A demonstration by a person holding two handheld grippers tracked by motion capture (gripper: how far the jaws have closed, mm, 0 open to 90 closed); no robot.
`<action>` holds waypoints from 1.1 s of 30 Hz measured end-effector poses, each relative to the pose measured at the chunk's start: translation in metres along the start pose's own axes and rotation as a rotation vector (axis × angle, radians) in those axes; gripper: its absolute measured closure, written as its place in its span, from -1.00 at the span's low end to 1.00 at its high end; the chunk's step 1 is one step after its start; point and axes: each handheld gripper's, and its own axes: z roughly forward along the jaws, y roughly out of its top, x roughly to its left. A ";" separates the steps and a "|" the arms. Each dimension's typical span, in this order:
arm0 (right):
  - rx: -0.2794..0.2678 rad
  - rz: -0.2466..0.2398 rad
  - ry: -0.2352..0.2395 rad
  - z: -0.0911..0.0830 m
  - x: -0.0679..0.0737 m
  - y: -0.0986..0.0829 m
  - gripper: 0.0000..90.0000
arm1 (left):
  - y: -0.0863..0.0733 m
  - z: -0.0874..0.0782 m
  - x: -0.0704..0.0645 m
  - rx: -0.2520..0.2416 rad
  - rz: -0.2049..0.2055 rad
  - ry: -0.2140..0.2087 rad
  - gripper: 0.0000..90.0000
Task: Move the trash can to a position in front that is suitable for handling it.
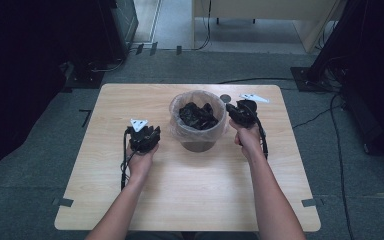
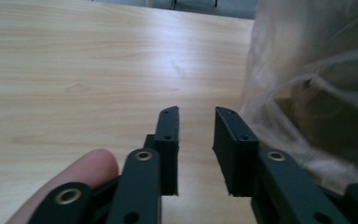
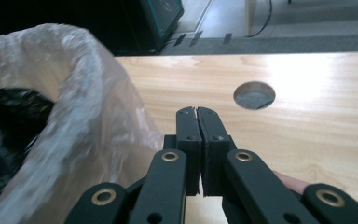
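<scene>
No readable text, label, brand or number anywhere (table, bin liner and grippers alike).
</scene>
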 end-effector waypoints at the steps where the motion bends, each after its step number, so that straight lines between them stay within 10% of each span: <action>1: 0.004 -0.003 0.003 0.002 0.001 0.000 0.99 | 0.002 0.004 -0.003 -0.003 0.005 0.002 0.68; 7: 0.009 -0.046 0.019 0.009 0.009 0.000 0.99 | 0.020 0.025 -0.014 0.003 -0.013 -0.020 0.86; 12: 0.015 -0.063 0.052 0.008 0.014 -0.001 1.00 | 0.028 0.029 -0.022 0.035 -0.028 -0.135 0.84; 21: 0.038 -0.140 0.093 -0.003 0.030 -0.012 1.00 | 0.024 0.021 -0.021 0.022 0.045 -0.126 1.00; 33: 0.055 -0.107 0.096 -0.029 0.043 -0.032 1.00 | 0.006 -0.008 -0.021 0.025 0.078 -0.145 1.00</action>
